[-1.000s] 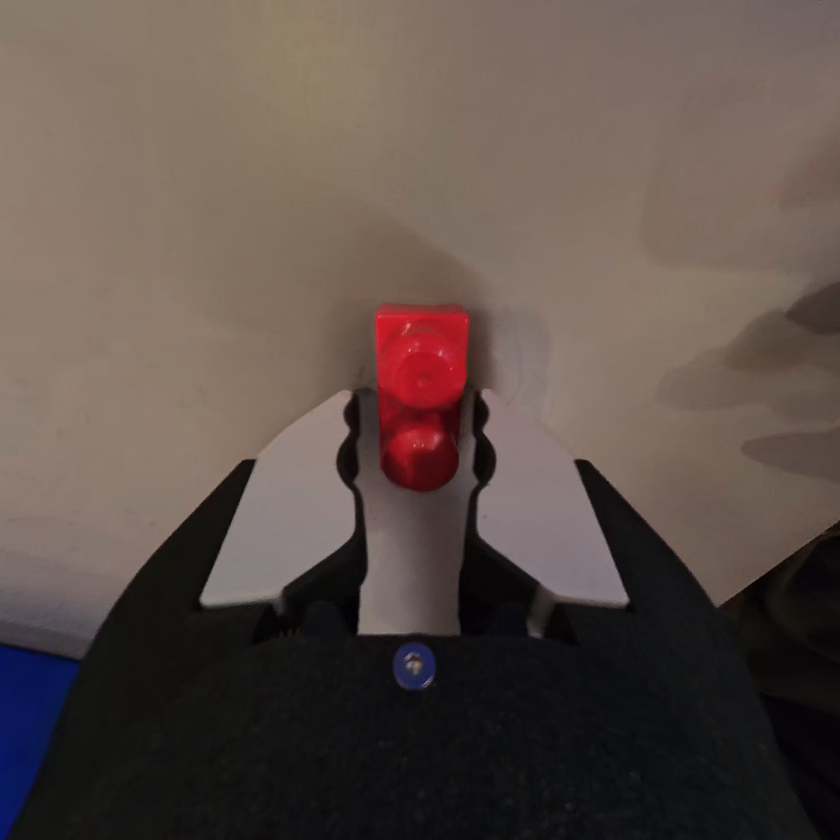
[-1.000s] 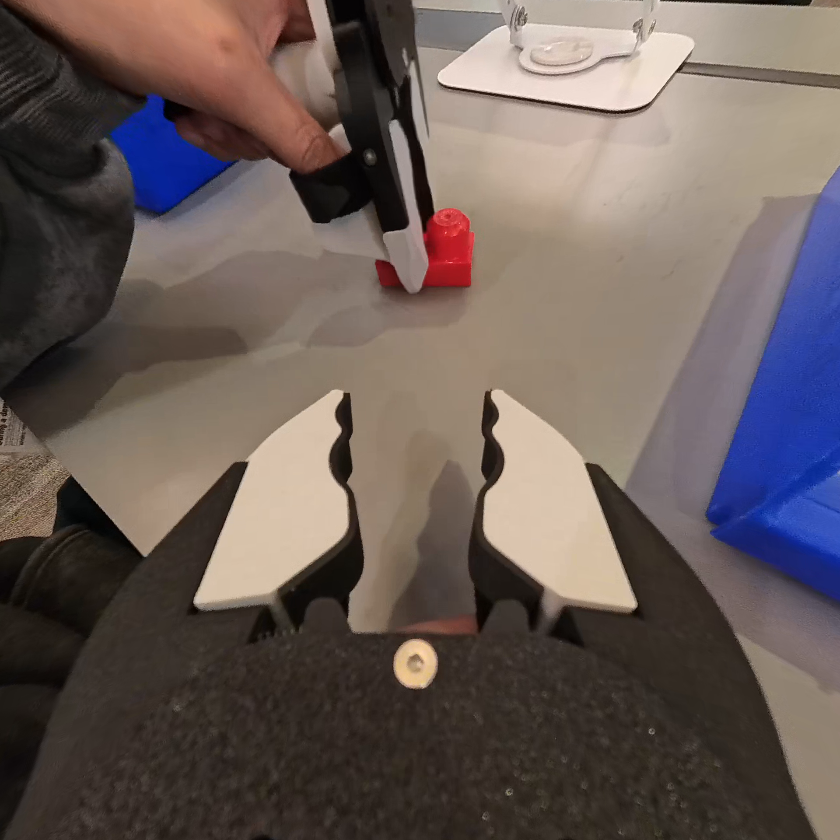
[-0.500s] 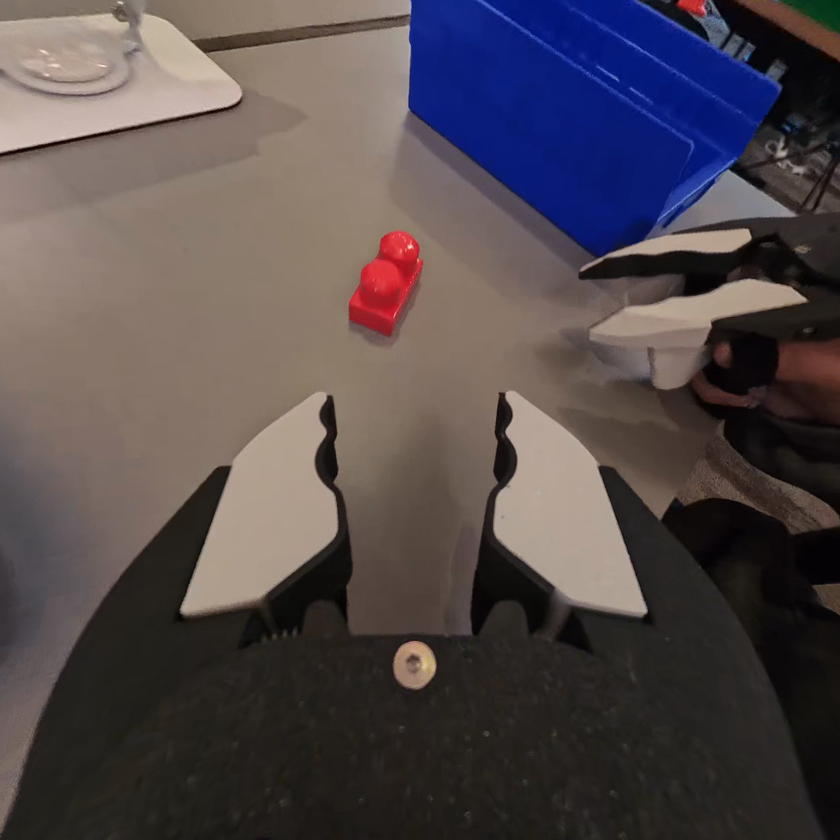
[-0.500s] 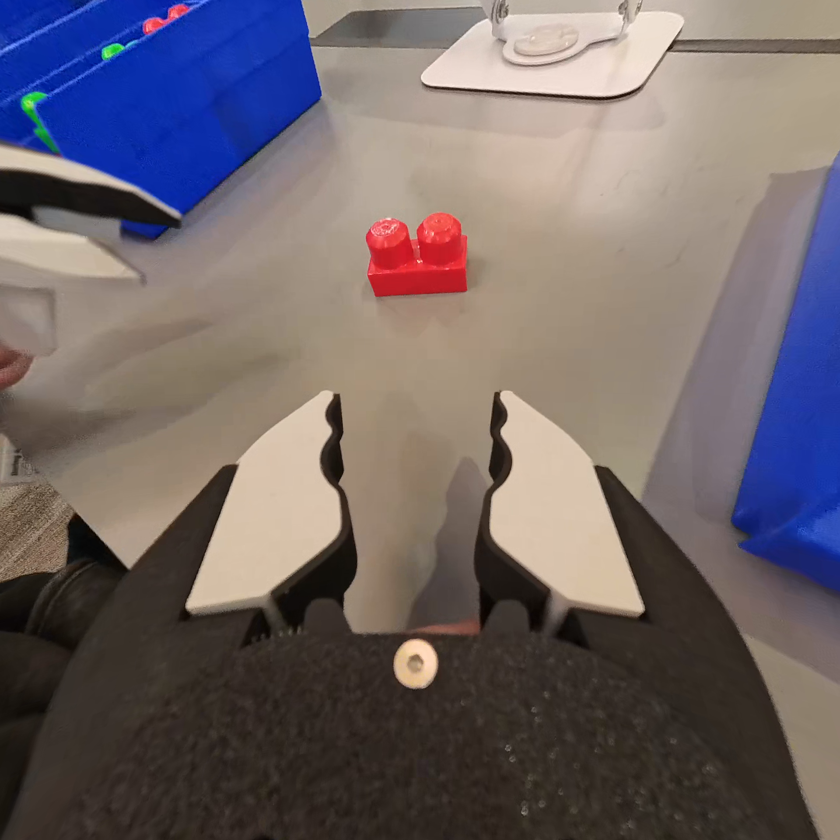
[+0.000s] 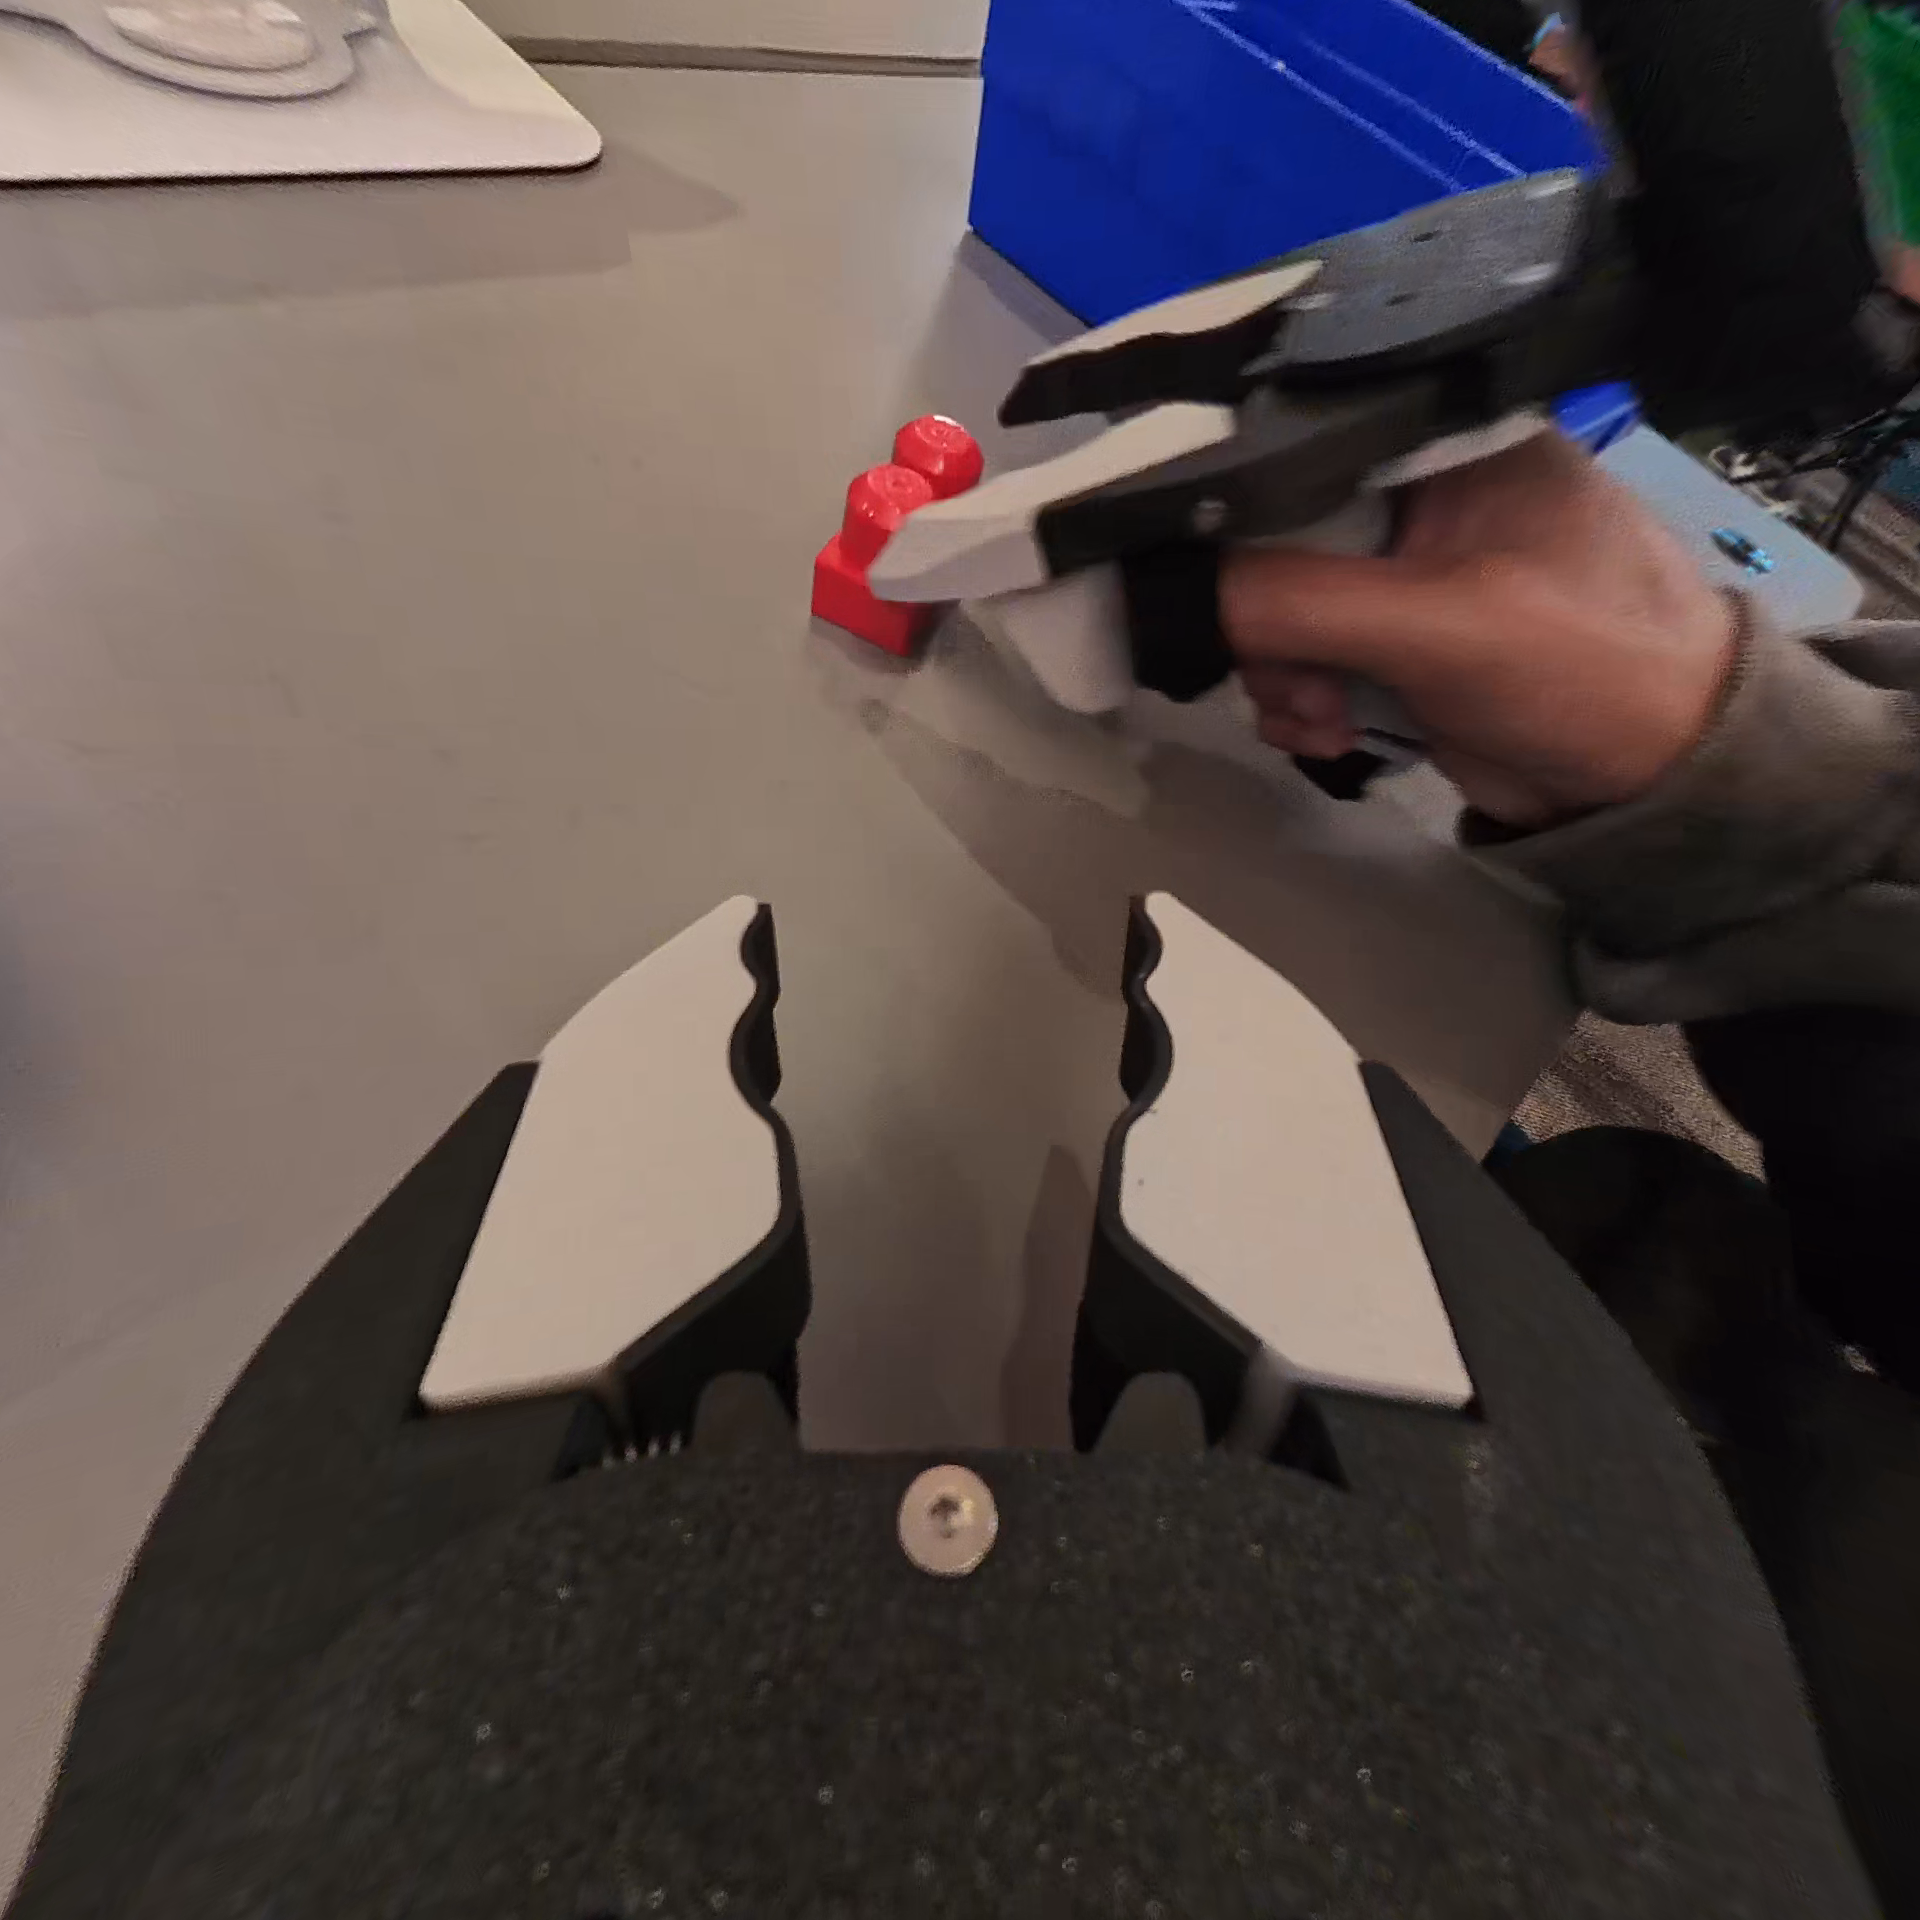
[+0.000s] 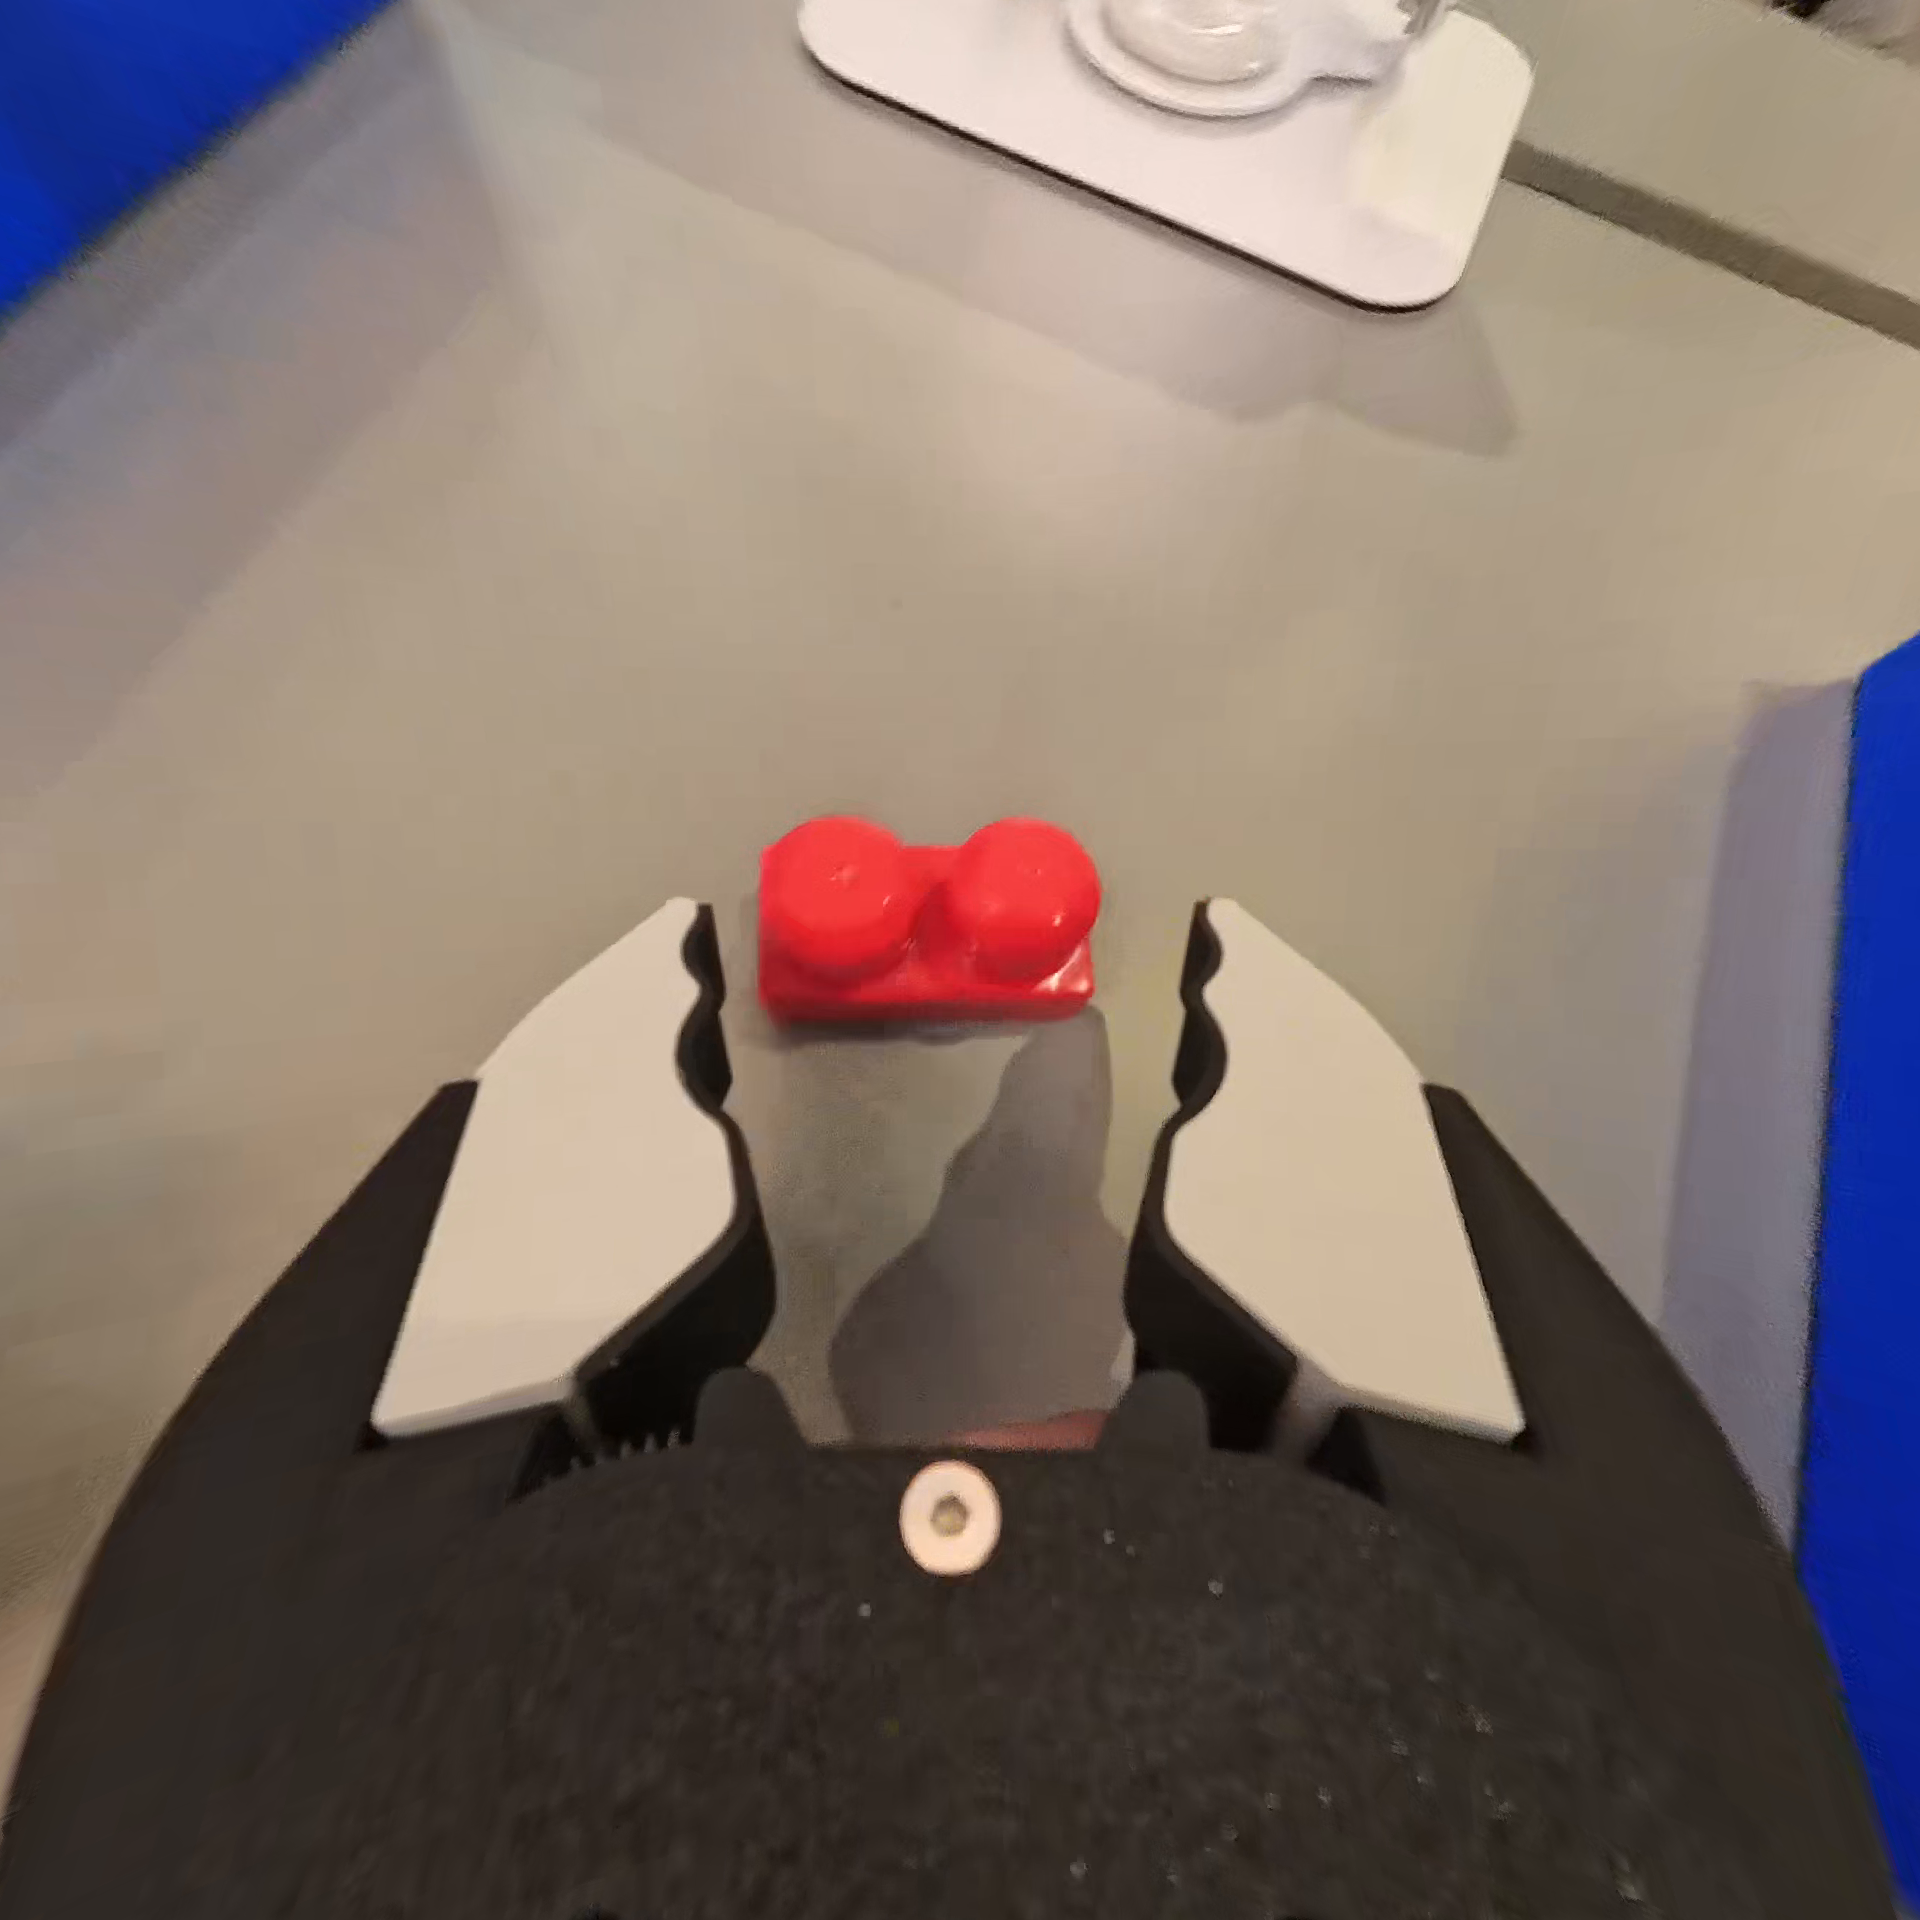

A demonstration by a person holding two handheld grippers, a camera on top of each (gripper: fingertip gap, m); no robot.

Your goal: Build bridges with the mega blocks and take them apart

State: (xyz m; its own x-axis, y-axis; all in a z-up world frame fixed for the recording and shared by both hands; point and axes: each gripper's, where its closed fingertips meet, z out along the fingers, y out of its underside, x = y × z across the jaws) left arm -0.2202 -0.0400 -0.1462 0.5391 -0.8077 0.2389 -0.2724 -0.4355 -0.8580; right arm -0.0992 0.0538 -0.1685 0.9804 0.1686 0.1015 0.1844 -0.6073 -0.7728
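A: Where is the red block [image 6: 925, 935]?

B: It sits studs-up on the grey table [image 6: 520, 623], two round studs side by side. In the right wrist view it lies just ahead of the right gripper [image 6: 951, 914], whose white fingers [image 6: 582, 1174] stand wide apart, one to each side of the block and not touching it.

A: And from the other side?

B: The left wrist view shows the same gripper reaching in from the right, held by a hand [image 5: 1475, 665] in a grey sleeve, with its fingertips at the block's level. One finger crosses in front of the block's near end; whether it touches there, the view does not tell.

A: The left gripper [image 5: 951, 914]?

B: Its fingers are spread with nothing between them, and it hangs well back from the block.

A: Anything else on the table?

B: A blue bin [image 5: 1195, 156] stands beyond the block, and a white pad [image 6: 1195, 135] with a clear fitting lies at the far edge.
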